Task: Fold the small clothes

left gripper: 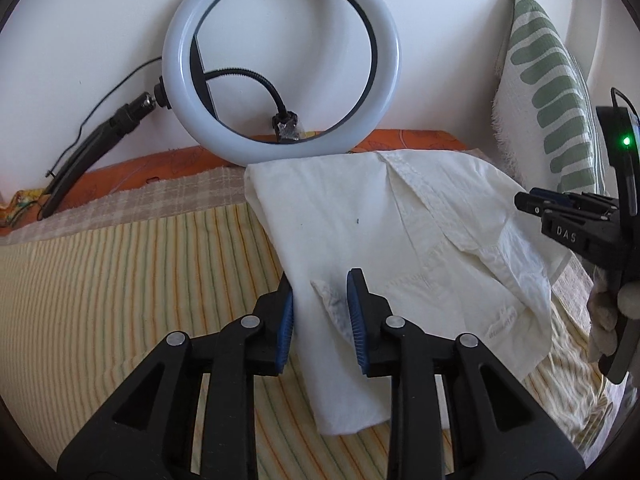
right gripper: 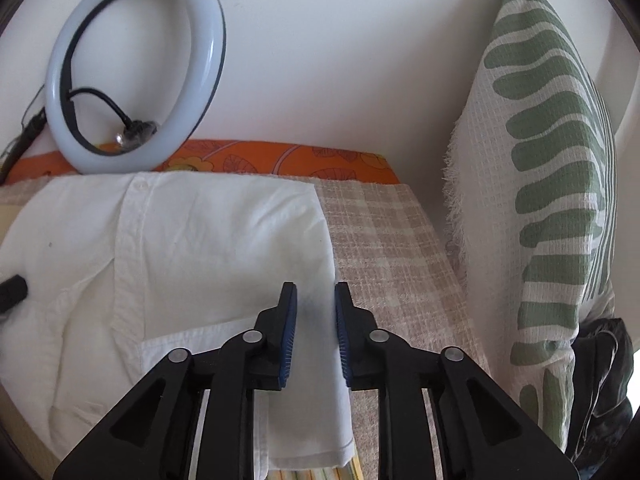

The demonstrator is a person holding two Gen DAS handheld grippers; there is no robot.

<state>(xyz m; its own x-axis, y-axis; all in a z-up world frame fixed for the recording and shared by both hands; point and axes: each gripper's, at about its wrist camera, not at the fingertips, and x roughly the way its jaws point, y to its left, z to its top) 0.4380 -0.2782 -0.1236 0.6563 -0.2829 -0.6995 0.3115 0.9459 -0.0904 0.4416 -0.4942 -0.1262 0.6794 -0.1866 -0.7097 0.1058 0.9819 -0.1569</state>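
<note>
A white shirt (left gripper: 360,216) lies partly folded on a bed with a striped yellow cover (left gripper: 120,280). Its top edge is near a white ring light (left gripper: 280,152) that leans on the wall.

The left gripper (left gripper: 320,312) sits low over the shirt's left edge. Its jaws are open a little way, with a gap between the blue pads (left gripper: 285,328). White cloth shows in that gap, and a small folded corner of the shirt sits just beside the right pad. The pads are not squeezing the cloth.

The right gripper (right gripper: 316,332) is over the shirt's right edge, where the shirt (right gripper: 180,248) meets a pale checked blanket (right gripper: 392,248). Its jaws are also open a little way, and the shirt's edge runs between the two pads. They are not pinched shut on it.

A big pillow with green leaf shapes (right gripper: 552,184) stands against the wall to the right.
</note>
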